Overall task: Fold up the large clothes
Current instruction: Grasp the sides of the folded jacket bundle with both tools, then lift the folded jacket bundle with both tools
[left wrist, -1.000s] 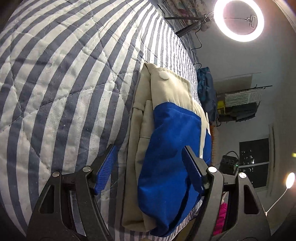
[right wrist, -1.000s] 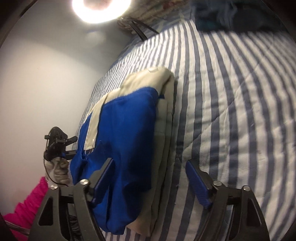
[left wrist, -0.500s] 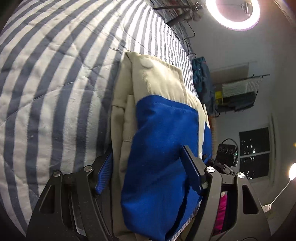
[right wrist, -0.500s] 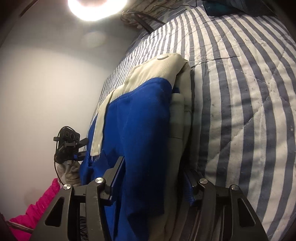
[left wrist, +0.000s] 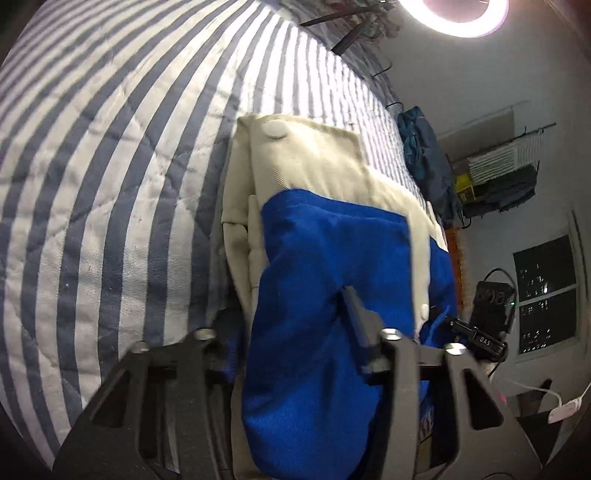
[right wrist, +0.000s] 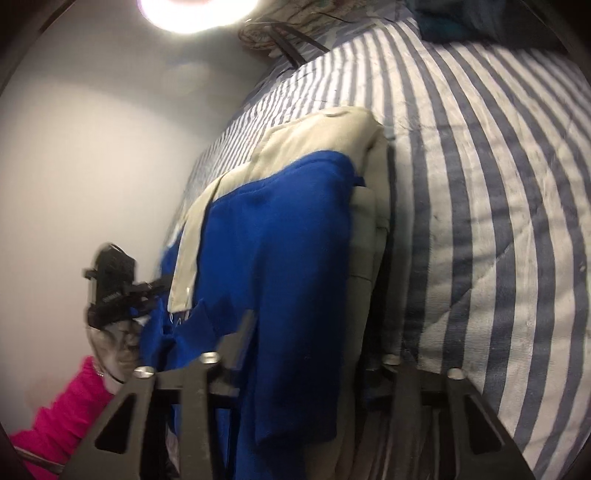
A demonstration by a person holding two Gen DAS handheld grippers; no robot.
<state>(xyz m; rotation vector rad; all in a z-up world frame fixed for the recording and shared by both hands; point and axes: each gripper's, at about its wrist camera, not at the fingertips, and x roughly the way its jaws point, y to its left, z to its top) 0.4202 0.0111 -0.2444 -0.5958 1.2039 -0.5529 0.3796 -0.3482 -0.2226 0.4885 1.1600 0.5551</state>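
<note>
A folded garment (left wrist: 325, 240), bright blue over beige with a round beige button at its far end, lies on the striped quilt (left wrist: 110, 166) near the bed's edge. My left gripper (left wrist: 291, 325) straddles its near end and its jaws are closing, one finger denting the blue cloth and the other sunk beside the beige layers. In the right wrist view the same garment (right wrist: 288, 221) sits between the closing jaws of my right gripper (right wrist: 310, 339). One of its fingers lies on the blue fabric; the other is hidden behind the beige fold.
A ring light (left wrist: 465, 18) glares above the bed's far end. Dark blue clothing (left wrist: 424, 158) hangs off the bed side, near a laundry rack (left wrist: 495, 177). The striped quilt (right wrist: 480, 184) spreads wide beside the garment. A pink sleeve (right wrist: 66, 402) shows low at the left.
Both grippers have slid forward over the garment's near end and narrowed from wide open until their fingers press the cloth. The garment now fills more of each view.
</note>
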